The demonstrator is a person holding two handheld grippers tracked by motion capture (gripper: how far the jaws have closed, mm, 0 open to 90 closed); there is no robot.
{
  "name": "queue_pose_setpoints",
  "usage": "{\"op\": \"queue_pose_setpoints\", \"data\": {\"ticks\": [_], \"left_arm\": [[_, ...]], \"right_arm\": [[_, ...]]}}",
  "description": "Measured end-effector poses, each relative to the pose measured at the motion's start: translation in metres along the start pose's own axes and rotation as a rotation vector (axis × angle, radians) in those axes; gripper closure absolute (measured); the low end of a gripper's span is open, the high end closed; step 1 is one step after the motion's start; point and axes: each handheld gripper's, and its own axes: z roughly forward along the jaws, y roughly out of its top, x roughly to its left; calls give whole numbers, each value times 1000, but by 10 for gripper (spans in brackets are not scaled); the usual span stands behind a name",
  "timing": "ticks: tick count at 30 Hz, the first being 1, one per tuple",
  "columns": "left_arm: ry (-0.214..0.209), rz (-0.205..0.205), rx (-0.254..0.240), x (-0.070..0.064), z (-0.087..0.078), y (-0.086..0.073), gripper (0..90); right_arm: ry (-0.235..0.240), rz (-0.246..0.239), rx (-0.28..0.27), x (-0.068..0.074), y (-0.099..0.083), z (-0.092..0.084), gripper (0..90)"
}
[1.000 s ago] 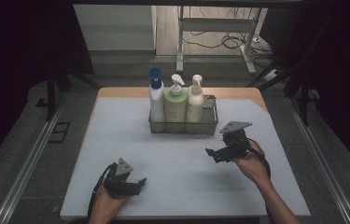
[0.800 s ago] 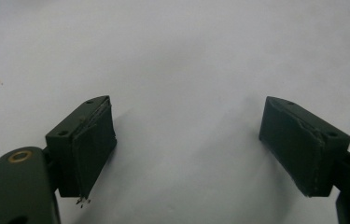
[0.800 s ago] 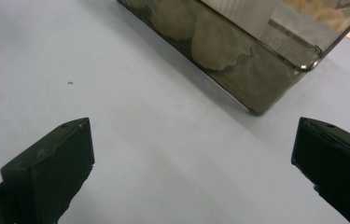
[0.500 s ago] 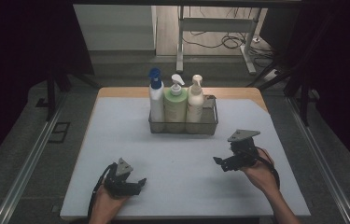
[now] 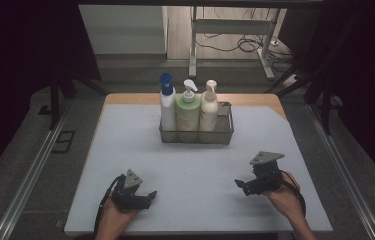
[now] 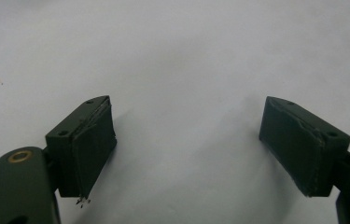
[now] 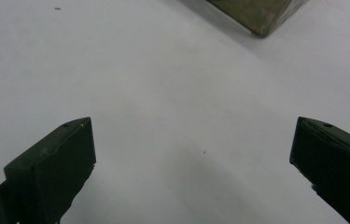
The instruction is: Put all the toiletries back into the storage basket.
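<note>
Grippers held low over white table, near its front edge.
Jaws of left gripper and right gripper are spread wide, empty; wire basket of bottles is set well beyond.

**Open mat in front, basket at the back**

The near half of the mat lies bare between the left gripper and right gripper, both with jaws wide and nothing between them. The basket blocks the middle rear, its three bottles packed touching; bare mat runs past either end.

Basket cut off — just one blurred corner shows.
</note>
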Motion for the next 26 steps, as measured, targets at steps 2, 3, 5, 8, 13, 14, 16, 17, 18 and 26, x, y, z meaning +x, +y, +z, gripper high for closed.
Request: {"op": "queue_pose_setpoints", "data": {"ticks": [2,3,5,8,13,14,16,17,18,26], "left_arm": [[1,0,0,0,0,0,177],[0,0,0,0,0,0,176],[0,0,0,0,0,0,176],[0,0,-1,0,0,0,177],[1,1,0,0,0,0,177],[1,1,0,0,0,0,176],[1,1,0,0,0,0,176],[1,1,-1,0,0,0,176],[1,1,-1,0,0,0,176],[0,-1,0,0,0,0,176]], "right_arm": [[3,4,7,1,-6,2,8],[4,8,9,2,-9,3,10],[14,9,20,4,-15,6,12],[24,16,17,6,-24,11,11],[32,40,17,9,-36,18,8],[31,41,17,9,-38,19,9],[34,45,13,9,-41,21,2],[39,53,3,8,-43,22,0],[41,55,-5,8,-44,22,0],[39,60,-14,8,-46,22,0]]}}
